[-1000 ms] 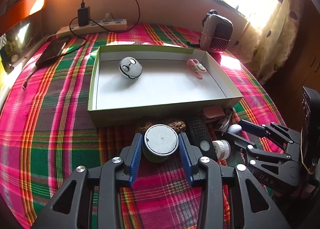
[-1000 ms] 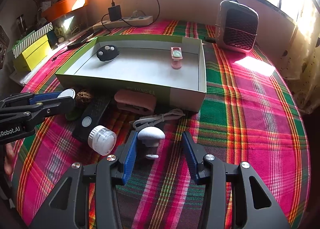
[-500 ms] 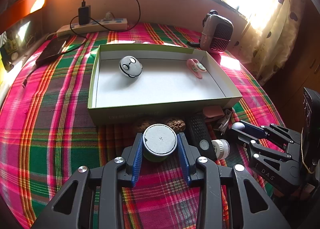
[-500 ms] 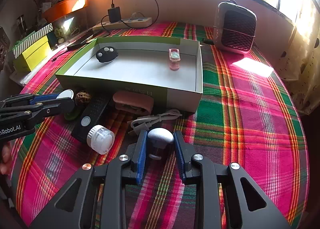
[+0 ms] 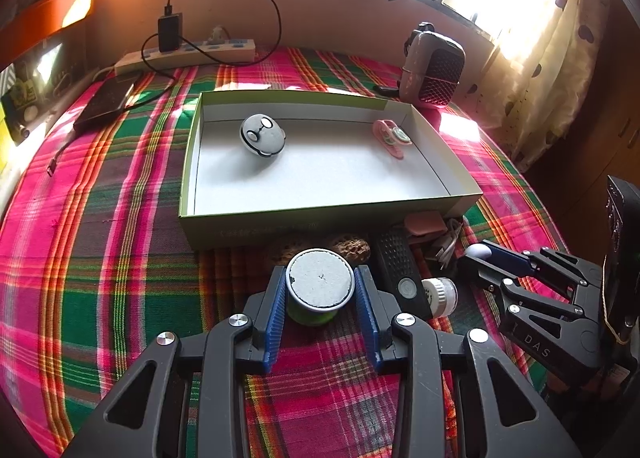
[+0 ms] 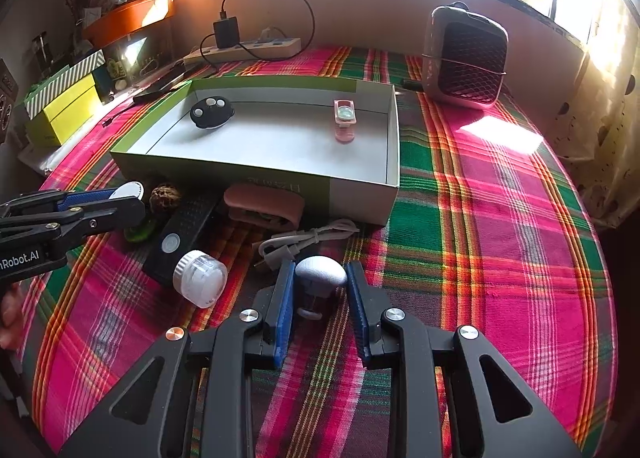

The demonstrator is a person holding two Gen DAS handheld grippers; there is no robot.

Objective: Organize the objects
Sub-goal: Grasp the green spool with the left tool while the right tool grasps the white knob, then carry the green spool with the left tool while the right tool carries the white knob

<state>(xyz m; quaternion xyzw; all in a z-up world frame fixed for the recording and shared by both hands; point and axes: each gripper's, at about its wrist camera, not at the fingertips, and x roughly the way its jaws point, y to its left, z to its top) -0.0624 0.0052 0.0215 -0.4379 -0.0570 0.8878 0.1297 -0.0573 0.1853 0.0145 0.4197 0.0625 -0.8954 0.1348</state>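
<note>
My left gripper (image 5: 320, 290) is clamped on the green pot (image 5: 318, 300) with the grey lid, both blue pads flat against its sides; it sits on the cloth (image 5: 100, 258) just near of the box (image 5: 188, 194). My right gripper (image 6: 320, 286) is clenched on the white knob (image 6: 320, 272), a mushroom-shaped thing whose cap bulges above the pads while its stem and ring hang below, near the cable (image 6: 308, 240).

The box lies far of both tools, with a round remote (image 5: 262, 136) at its far left and a pink clip (image 5: 392, 138) at far right; most of its floor is bare.

Risks, as I judge them: the knob's cap is rounded, so the pads may be pinching a curve and it could squirt out as I lift. The pot is held low on the pads' tips, and a tilt could let it roll free. Close around sit the walnut (image 5: 352, 248), the black remote (image 5: 400, 274), the white cap (image 6: 198, 278) and a pink case (image 6: 264, 206); a careless lift or swing could knock them or snag the cable. The near wall of the box is high enough to catch either load if I carry it too low.
</note>
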